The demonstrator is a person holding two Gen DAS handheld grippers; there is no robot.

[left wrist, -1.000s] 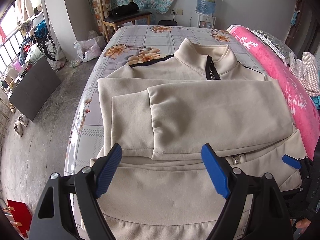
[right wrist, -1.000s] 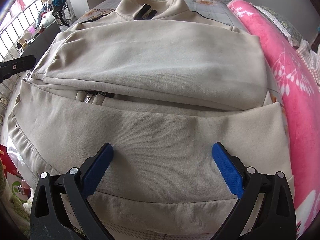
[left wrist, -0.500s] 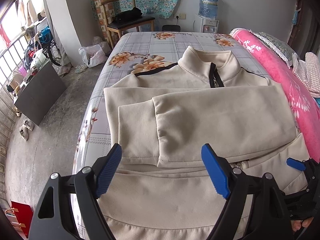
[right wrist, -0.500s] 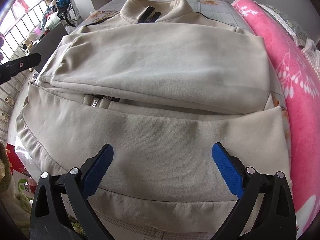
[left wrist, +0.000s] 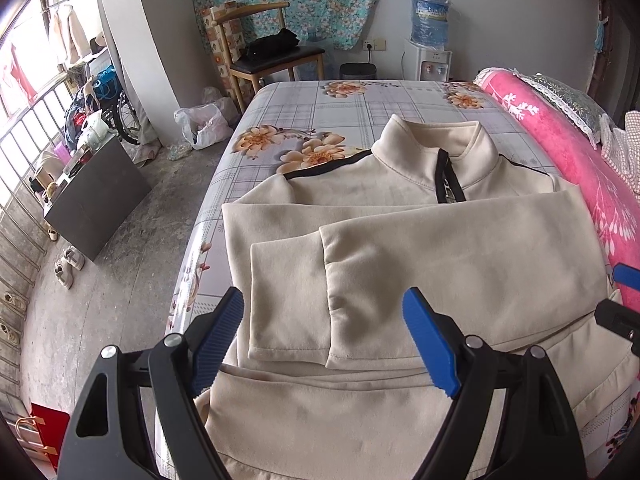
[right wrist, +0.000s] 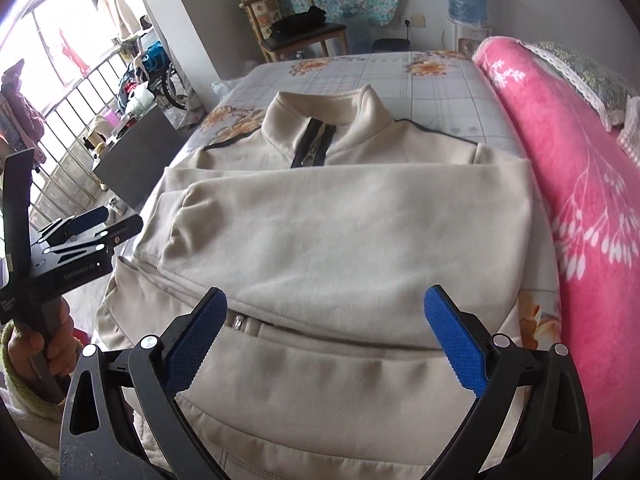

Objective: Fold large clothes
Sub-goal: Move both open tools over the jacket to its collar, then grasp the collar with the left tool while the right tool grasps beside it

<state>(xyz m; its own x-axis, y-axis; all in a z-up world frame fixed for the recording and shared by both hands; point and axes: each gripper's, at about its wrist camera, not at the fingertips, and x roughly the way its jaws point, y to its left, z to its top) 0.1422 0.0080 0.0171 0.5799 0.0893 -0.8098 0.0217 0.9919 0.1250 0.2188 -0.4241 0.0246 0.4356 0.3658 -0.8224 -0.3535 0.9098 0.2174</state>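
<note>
**Cream jacket on bed, sleeves crossed; both grippers clear of it**

A cream fleece zip-front jacket with black trim (left wrist: 400, 240) lies flat across the bed with the grey checked, flower-printed sheet (left wrist: 352, 116), filling the centre and lower half of both wrist views. Its stand collar (left wrist: 432, 140) points toward the top of the frame. Both sleeves are folded across the chest; in the left wrist view the upper sleeve's cuff (left wrist: 332, 292) overlaps the lower one at centre. The hem runs along the bottom of the frame, near the bed's front edge.

The left gripper (left wrist: 324, 340) hangs above the hem area, lower centre, jaws wide apart with nothing between the blue pads. The right gripper (right wrist: 326, 340) likewise hangs over the lower front of the jacket, jaws wide apart and empty, a zip pull (right wrist: 239, 322) visible just beside its left pad.

In the right wrist view, a person's hand (right wrist: 44, 356) at lower left grips the left gripper's handle.

A pink plush blanket (left wrist: 580, 168) lies along the right side of the bed, beside the jacket. A wooden chair (left wrist: 272, 56) and a water dispenser (left wrist: 430, 44) stand against the far wall, top of frame.
</note>
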